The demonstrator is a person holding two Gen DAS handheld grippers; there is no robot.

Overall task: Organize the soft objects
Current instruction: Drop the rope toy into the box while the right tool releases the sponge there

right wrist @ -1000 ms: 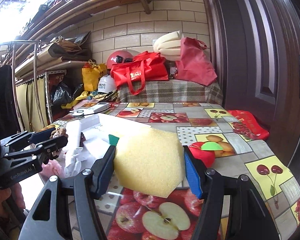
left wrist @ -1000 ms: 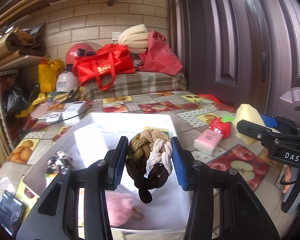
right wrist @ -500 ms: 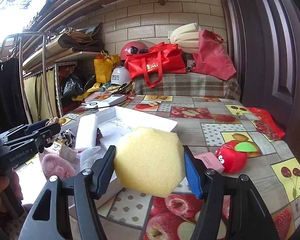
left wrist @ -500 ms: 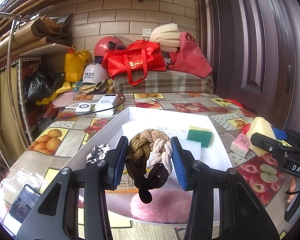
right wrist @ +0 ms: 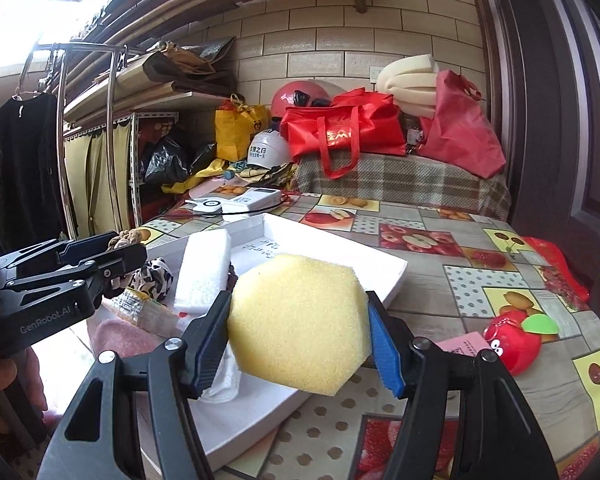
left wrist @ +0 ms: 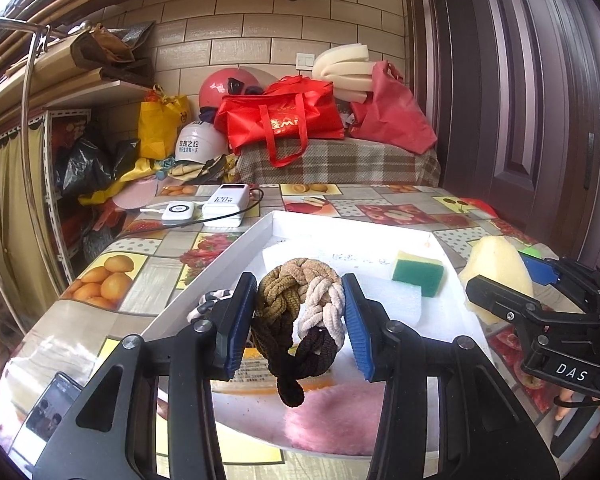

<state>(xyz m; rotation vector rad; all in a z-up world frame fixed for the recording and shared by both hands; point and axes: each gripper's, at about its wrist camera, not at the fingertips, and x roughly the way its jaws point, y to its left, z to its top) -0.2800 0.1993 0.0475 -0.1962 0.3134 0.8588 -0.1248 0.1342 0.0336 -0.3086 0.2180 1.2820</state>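
Note:
My left gripper (left wrist: 300, 320) is shut on a braided brown-and-cream hair band (left wrist: 300, 320) and holds it above the white tray (left wrist: 256, 236). My right gripper (right wrist: 300, 340) is shut on a yellow hexagonal sponge (right wrist: 300, 320), held over the tray's right edge (right wrist: 396, 276); it also shows in the left wrist view (left wrist: 500, 268). In the tray lie a green-and-yellow sponge (left wrist: 418, 274), a white foam block (right wrist: 204, 268), a pink fluffy pad (left wrist: 332, 416) and a black-and-white scrunchie (right wrist: 154, 274).
On the fruit-pattern tablecloth (right wrist: 460, 280) right of the tray sit a red apple toy (right wrist: 512, 340) and a pink packet (right wrist: 460, 344). White power banks (left wrist: 224, 204) lie behind the tray. A phone (left wrist: 52, 408) lies front left. Red bags (left wrist: 280, 120) and helmets are piled at the back.
Both grippers have pulled back and risen a little while still holding their objects. The right gripper with the sponge has drifted left over the tray's edge.

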